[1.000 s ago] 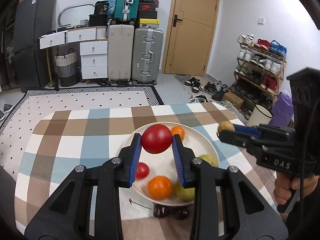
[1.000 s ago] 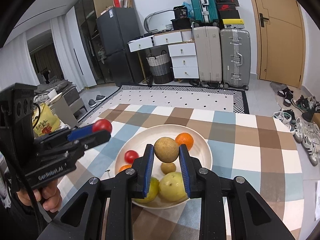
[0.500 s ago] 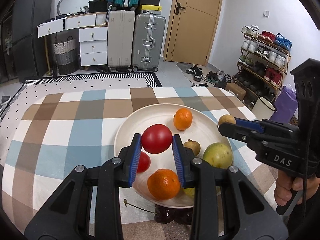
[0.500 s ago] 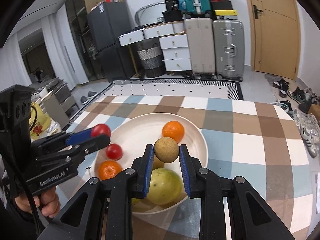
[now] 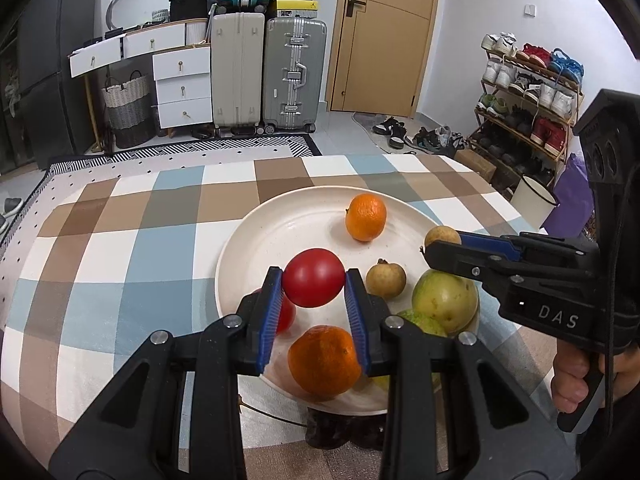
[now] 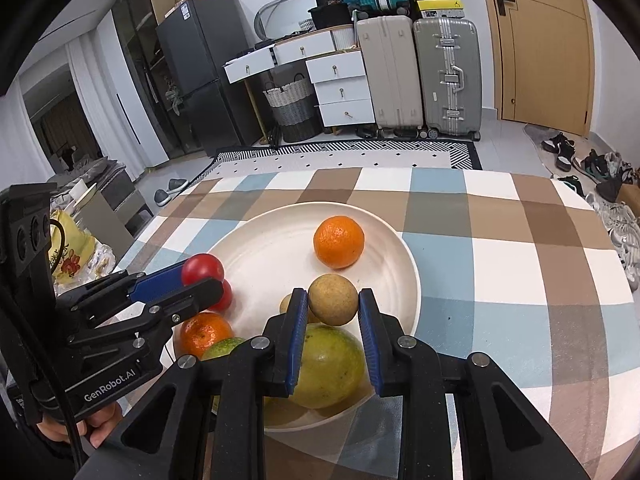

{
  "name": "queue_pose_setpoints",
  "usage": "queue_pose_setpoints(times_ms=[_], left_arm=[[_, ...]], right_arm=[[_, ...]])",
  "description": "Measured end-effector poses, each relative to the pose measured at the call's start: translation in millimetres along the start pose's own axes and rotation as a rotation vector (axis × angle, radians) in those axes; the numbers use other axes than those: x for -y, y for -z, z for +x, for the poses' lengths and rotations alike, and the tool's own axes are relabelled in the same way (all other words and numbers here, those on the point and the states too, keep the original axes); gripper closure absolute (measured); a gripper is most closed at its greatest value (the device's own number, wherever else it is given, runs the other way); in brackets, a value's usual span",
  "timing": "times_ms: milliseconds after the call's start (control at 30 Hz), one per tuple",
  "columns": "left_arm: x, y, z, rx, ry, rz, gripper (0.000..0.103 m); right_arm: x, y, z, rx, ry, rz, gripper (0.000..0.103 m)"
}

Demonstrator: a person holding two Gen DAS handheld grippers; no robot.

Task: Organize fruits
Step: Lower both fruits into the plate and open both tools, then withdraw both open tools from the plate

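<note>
Gripping one fruit in each gripper above a cream plate on the checked tablecloth.

The left gripper has its blue pads closed on a red tomato, held over the near-left part of the plate. The right gripper clamps a small round brownish-yellow fruit over the plate's near right side. On the plate lie a mandarin at the far side, a second mandarin near the front edge, a second tomato, a small brown fruit and a large yellow-green fruit. Dark cherries sit on the cloth, just at the plate's near rim.
</note>
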State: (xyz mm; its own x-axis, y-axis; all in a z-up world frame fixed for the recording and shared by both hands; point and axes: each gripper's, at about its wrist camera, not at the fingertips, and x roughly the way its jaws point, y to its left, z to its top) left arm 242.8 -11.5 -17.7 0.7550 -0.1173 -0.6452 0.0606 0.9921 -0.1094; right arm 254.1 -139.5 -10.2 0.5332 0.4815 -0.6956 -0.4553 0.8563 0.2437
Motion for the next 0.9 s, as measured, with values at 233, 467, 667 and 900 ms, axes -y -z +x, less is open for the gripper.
queue_pose_setpoints(times_ms=[233, 467, 667, 900], left_arm=[[2, 2, 2, -0.009, 0.010, 0.015, 0.074], [-1, -2, -5, 0.017, 0.014, -0.001, 0.073], [-17, -5, -14, 0.028, 0.004, -0.056, 0.036], [-25, -6, -27, 0.054, -0.009, -0.052, 0.020]], right_arm=[[1, 0, 2, 0.006, -0.019, 0.014, 0.077], [-1, -2, -6, 0.050, -0.048, 0.009, 0.070], [0, -6, -18, 0.096, -0.018, 0.011, 0.049], [0, -7, -23, 0.073, -0.015, 0.016, 0.019]])
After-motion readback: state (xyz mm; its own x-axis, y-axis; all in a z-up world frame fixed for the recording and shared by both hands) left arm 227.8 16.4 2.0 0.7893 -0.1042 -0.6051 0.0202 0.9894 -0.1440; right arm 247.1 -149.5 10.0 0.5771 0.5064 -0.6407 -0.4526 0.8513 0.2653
